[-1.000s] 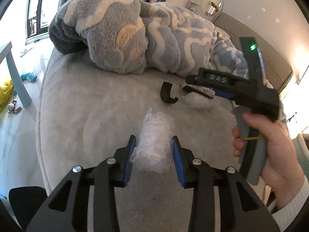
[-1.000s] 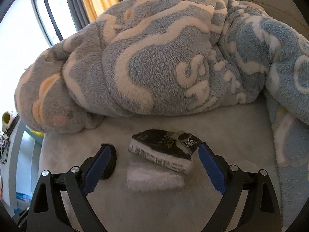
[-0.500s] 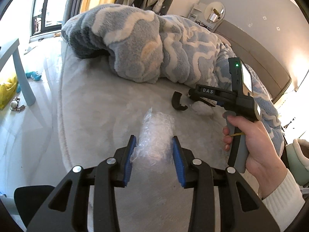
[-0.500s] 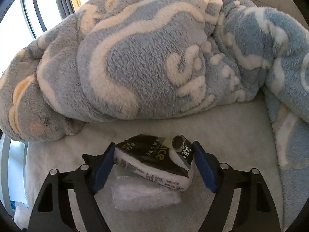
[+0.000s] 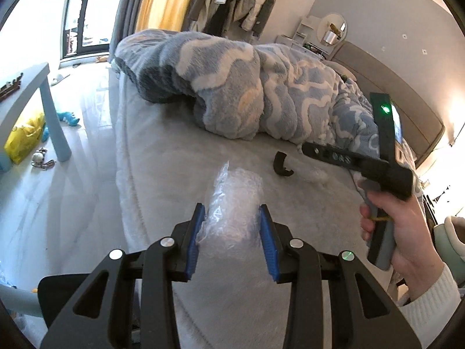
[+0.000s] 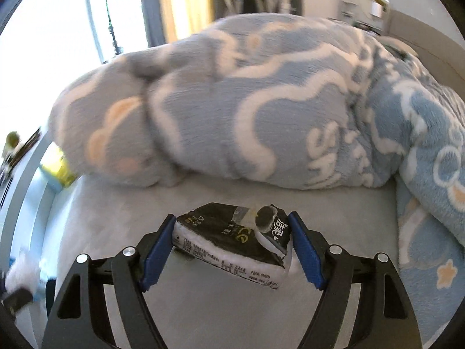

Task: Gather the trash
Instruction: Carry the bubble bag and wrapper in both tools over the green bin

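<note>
The clear plastic wrap (image 5: 232,203) is pinched between the fingers of the left gripper (image 5: 231,242) above the bed (image 5: 162,157), and the right gripper (image 6: 232,250) clamps a black tissue pack (image 6: 232,238). The wrap is slippery and could slide out. A black clip (image 5: 281,166) and white wad (image 5: 318,174) lie near the blanket (image 5: 232,87).

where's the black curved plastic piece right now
In the left wrist view the black curved plastic piece lies on the grey bed, right of centre, just below the blue fleece blanket and beyond the bubble wrap in the left gripper.
</note>
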